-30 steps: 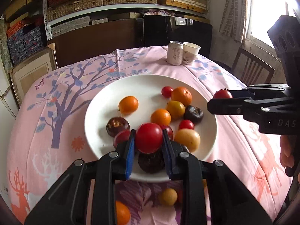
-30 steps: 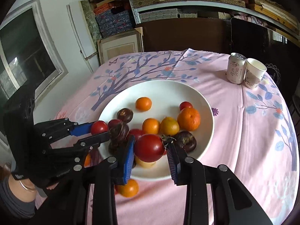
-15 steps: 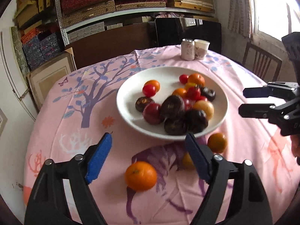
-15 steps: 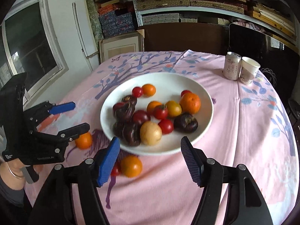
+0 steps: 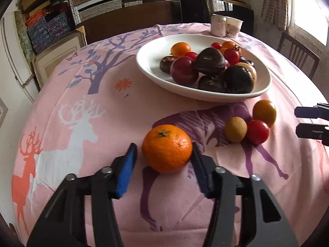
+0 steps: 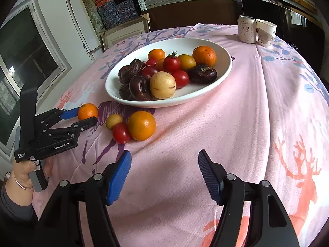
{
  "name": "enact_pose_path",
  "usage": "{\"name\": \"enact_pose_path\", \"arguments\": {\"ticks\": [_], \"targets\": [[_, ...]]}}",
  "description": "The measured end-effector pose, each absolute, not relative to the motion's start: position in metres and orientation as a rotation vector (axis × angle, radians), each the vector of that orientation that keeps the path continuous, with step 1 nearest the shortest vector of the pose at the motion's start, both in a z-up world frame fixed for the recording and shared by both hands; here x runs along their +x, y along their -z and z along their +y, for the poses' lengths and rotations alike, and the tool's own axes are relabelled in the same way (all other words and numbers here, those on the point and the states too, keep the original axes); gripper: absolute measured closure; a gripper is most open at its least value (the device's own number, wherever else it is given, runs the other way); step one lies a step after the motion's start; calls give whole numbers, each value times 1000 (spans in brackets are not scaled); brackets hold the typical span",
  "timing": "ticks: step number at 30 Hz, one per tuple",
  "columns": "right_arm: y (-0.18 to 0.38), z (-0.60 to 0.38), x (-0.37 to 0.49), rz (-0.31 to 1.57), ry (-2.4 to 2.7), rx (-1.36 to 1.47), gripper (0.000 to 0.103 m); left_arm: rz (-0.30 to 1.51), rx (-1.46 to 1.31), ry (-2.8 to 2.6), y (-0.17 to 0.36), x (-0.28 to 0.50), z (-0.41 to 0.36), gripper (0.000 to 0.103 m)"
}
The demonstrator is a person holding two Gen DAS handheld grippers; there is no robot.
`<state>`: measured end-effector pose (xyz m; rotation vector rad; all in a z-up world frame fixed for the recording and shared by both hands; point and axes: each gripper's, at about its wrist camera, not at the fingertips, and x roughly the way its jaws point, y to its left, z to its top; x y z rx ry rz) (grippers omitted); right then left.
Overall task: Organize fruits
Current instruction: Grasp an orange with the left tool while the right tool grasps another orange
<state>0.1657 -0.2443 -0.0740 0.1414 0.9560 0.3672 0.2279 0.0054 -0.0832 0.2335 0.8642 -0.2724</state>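
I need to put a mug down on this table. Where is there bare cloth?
Free: the wide pink cloth right of the plate, short of the can and paper cup. Crowded: just in front of the plate, four loose fruits and the left gripper.

A pink tablecloth [image 5: 127, 111] printed with white, coral and purple deer and a purple tree is covering the desk. A white plate [image 6: 205, 91] is showing dark brown-purple, red, orange and pale yellow fruit. An orange mandarin [image 5: 167, 148] is sitting between blue-padded black tool [image 5: 164, 156] fingers; the can [image 6: 246, 28] is looking cream, perhaps.
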Motion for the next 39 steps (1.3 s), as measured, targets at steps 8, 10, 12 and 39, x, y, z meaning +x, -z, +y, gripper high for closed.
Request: {"name": "enact_pose_path", "arguments": {"ticks": [8,10,12,39], "targets": [[78,-238,169,964,-375,123,35,858,226,265,82,225,3,59],[79,-235,173,968,-375,122,35,855,230,259,82,224,2,59],[79,-231,177,969,-372,125,35,853,226,251,81,224,3,59],[83,-209,220,1017,-477,282,65,826,147,251,73,221,18,59]]}}
